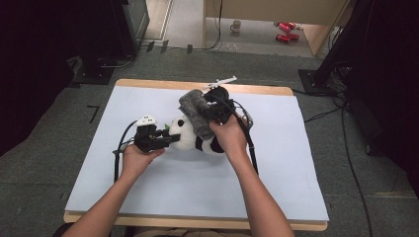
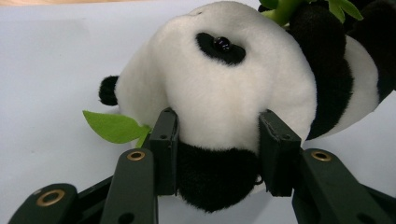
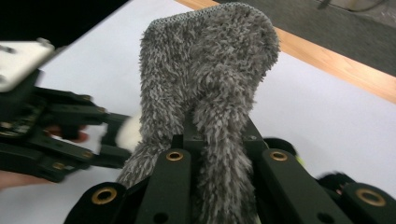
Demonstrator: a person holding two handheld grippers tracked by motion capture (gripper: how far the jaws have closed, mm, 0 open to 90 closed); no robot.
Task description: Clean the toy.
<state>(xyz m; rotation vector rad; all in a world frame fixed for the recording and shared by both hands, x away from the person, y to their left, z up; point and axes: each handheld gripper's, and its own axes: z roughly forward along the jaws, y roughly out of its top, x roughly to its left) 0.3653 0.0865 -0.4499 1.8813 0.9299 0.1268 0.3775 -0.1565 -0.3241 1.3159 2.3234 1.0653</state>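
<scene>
**Panda pinned, grey cloth lifted above it**

Left hand-held gripper (image 1: 168,137) has its jaws partly closed on the panda (image 1: 190,136), pads pressed into the soft head, in the left gripper view squeezing white plush just above the black patch. Panda lies on its side mid-counter (image 1: 148,197). Right hand-held gripper (image 3: 215,140) is clamped tight on a grey cloth (image 3: 210,70), held above the panda's body. Progress, my read: both grasps done; the cloth hasn't been wrapped or laid on the panda, so that placing is probably what's left. Panda: rounded, short-pile plush, black and white, glossy bead eye, flat green felt leaf (image 2: 112,127). Cloth: shaggy chenille-like pile, floppy, rounded top. Counter cover smooth, pale.
</scene>
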